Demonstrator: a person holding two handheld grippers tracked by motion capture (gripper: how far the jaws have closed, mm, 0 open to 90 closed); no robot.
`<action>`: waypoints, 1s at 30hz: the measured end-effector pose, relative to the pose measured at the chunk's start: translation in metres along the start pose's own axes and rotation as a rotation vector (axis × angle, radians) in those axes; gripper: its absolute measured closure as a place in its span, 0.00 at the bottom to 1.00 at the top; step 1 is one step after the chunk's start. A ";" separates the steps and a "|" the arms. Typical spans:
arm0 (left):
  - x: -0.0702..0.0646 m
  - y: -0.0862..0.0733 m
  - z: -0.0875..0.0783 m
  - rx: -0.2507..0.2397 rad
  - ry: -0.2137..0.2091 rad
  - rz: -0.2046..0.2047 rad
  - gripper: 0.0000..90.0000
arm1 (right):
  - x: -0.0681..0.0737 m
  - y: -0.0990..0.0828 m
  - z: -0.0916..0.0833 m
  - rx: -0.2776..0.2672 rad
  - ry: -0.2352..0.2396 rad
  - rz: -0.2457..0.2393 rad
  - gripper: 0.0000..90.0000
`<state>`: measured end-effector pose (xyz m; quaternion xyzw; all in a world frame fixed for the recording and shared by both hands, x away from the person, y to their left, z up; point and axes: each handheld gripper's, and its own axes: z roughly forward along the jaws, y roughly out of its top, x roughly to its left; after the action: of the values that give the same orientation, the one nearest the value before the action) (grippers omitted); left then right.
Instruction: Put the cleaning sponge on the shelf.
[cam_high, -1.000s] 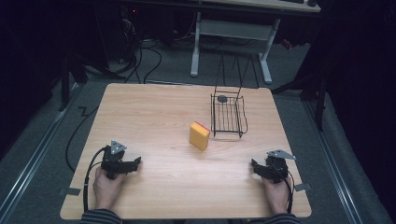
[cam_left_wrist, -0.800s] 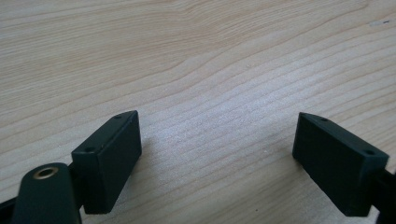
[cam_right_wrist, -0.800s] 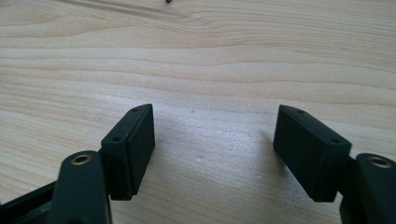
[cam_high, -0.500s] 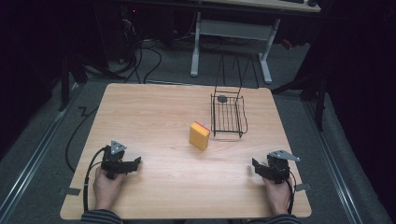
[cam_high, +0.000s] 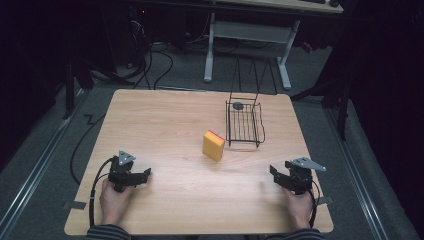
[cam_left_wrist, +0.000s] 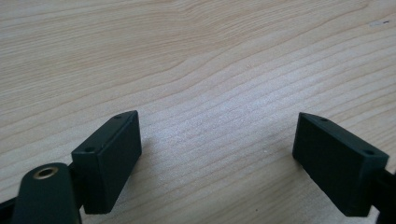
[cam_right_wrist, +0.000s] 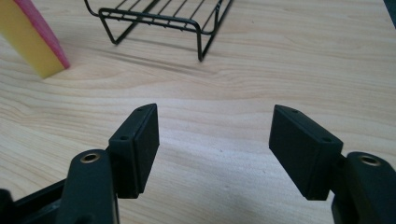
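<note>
A yellow sponge with a pink top layer (cam_high: 213, 145) stands on edge near the middle of the wooden table (cam_high: 165, 120); it also shows at the upper left of the right gripper view (cam_right_wrist: 32, 37). Just right of it sits a black wire basket (cam_high: 244, 125) (cam_right_wrist: 159, 18) with a small dark round thing (cam_high: 238, 105) at its far end. My left gripper (cam_high: 145, 174) (cam_left_wrist: 217, 140) rests open near the front left edge, with bare wood between its jaws. My right gripper (cam_high: 275, 172) (cam_right_wrist: 215, 135) is open at the front right; its jaws have just been closing a little, with nothing between them.
The basket's tall wire handle (cam_high: 250, 75) rises at its far side. Cables trail from both grippers over the front edge. Beyond the table are a dark floor with cables and a white desk frame (cam_high: 247, 35).
The right gripper has lifted slightly off the table and its jaws have narrowed a little. The left gripper, sponge and basket have stayed put.
</note>
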<state>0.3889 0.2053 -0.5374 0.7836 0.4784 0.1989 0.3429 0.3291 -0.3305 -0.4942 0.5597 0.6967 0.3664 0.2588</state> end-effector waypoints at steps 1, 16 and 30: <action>0.000 0.000 0.000 0.000 0.000 0.000 0.18 | 0.001 0.001 0.000 -0.004 0.005 -0.005 0.38; 0.000 0.000 0.000 0.000 0.000 0.000 0.18 | 0.013 0.018 -0.004 -0.043 0.050 -0.029 0.38; 0.000 0.000 0.000 0.000 0.000 0.000 0.18 | 0.031 0.035 0.002 -0.064 0.100 -0.080 0.37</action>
<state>0.3889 0.2053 -0.5374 0.7836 0.4783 0.1989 0.3429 0.3444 -0.2957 -0.4659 0.5039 0.7186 0.4053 0.2560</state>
